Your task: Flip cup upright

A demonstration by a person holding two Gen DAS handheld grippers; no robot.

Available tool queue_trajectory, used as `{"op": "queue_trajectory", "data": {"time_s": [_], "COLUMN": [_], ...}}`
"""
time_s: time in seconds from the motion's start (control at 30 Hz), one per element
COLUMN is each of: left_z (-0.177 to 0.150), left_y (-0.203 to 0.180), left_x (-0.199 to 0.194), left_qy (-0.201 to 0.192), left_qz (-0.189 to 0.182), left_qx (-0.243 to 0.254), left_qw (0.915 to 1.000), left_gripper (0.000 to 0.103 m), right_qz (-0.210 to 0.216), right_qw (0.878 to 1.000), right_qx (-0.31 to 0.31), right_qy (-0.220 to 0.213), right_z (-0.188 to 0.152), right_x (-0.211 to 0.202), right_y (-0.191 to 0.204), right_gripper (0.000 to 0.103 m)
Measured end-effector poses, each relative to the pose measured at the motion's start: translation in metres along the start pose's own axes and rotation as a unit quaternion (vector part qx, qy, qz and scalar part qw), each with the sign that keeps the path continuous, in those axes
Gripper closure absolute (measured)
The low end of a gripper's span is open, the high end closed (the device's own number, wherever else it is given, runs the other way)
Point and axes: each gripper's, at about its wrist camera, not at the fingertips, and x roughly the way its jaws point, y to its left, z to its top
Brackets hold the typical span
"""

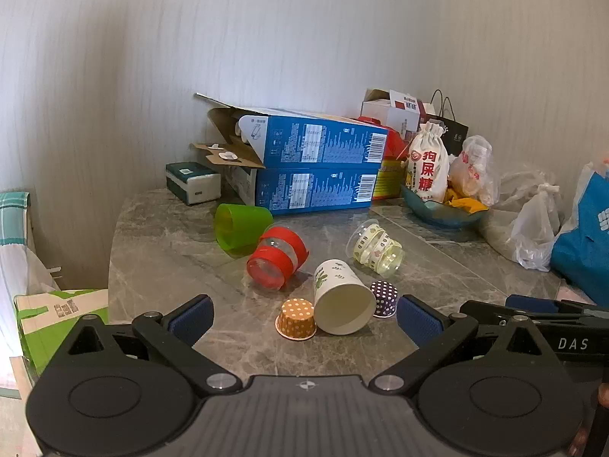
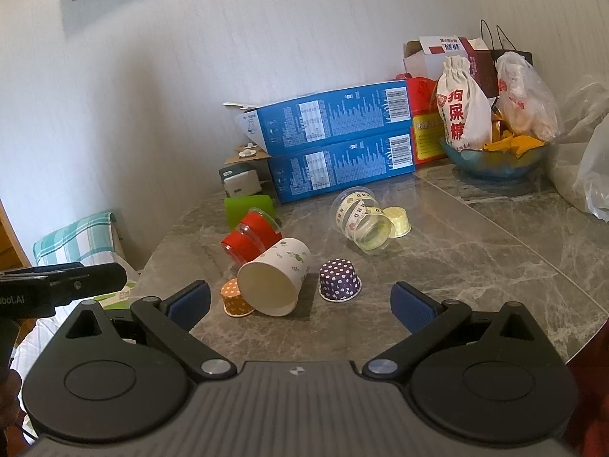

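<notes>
Several cups lie on the grey marble table [image 1: 171,251]. A white paper cup [image 1: 340,299] [image 2: 275,280] lies on its side, mouth toward me. A red-banded clear cup [image 1: 276,257] [image 2: 251,238], a green cup [image 1: 239,228] [image 2: 247,207] and a clear taped cup [image 1: 375,247] [image 2: 361,221] also lie on their sides. Small orange dotted [image 1: 296,319] [image 2: 235,297], purple dotted [image 1: 384,298] [image 2: 340,280] and yellow [image 2: 397,221] cups stand mouth down. My left gripper [image 1: 304,320] is open, just short of the white cup. My right gripper [image 2: 300,302] is open, near the white and purple cups.
Two stacked blue boxes [image 1: 316,167] [image 2: 335,141] stand at the back by the wall. A blue bowl [image 1: 441,211] [image 2: 495,162] with a cloth bag and snacks, and plastic bags [image 1: 533,224], are at the right. The table edge runs at the left.
</notes>
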Motion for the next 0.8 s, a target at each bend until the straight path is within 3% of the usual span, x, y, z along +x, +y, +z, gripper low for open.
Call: {"op": "queue_trajectory", "data": {"time_s": [0.8], "left_z": [-0.0005], "left_y": [-0.0008], "left_x": [0.0025], "left_qy": [0.002], "left_qz": [-0.003], "left_qx": [0.003], "left_qw": [1.0], "left_gripper": [0.0], "right_qz": [0.005], "right_qw": [1.0], "right_qx": [0.002], "right_qy": [0.004], "right_z": [0.0016], "right_x": [0.0021], "right_y": [-0.0011], "right_gripper": [0.001]}}
